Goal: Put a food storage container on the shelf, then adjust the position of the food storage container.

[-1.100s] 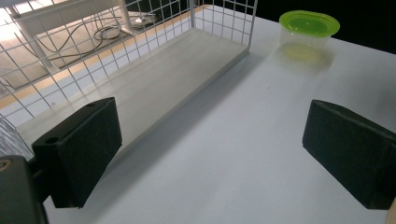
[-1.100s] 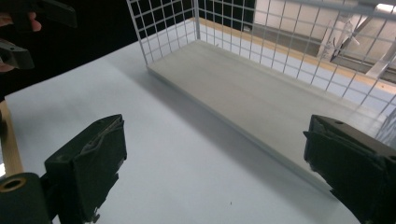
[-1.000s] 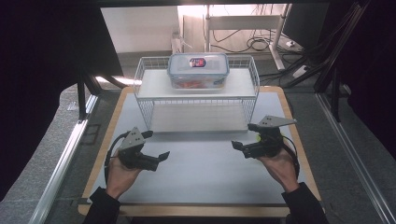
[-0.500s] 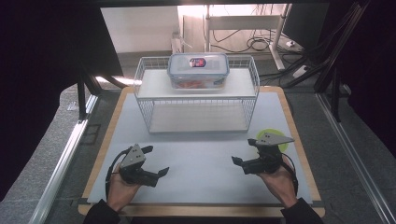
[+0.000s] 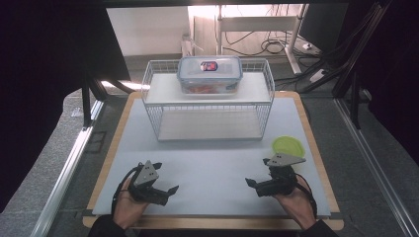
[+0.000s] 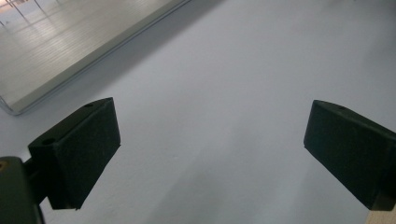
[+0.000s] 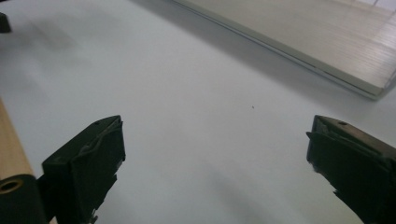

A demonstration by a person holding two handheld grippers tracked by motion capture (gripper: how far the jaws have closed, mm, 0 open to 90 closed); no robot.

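**Both grippers empty and low near the table's front edge**

The left gripper (image 5: 165,190) rests in the person's left hand (image 5: 127,207) at the near left of the white mat (image 5: 212,163), jaws spread wide with nothing between them. The right gripper (image 5: 253,184), in the right hand (image 5: 296,202), sits at the near right, jaws likewise apart and empty. A lime-green lid (image 5: 288,145), or possibly a shallow dish, lies on the mat just behind the right gripper. Further back stands a white wire rack (image 5: 207,106). On its upper shelf sits a clear food container (image 5: 210,74) with a blue-rimmed lid and reddish contents, well apart from both grippers.
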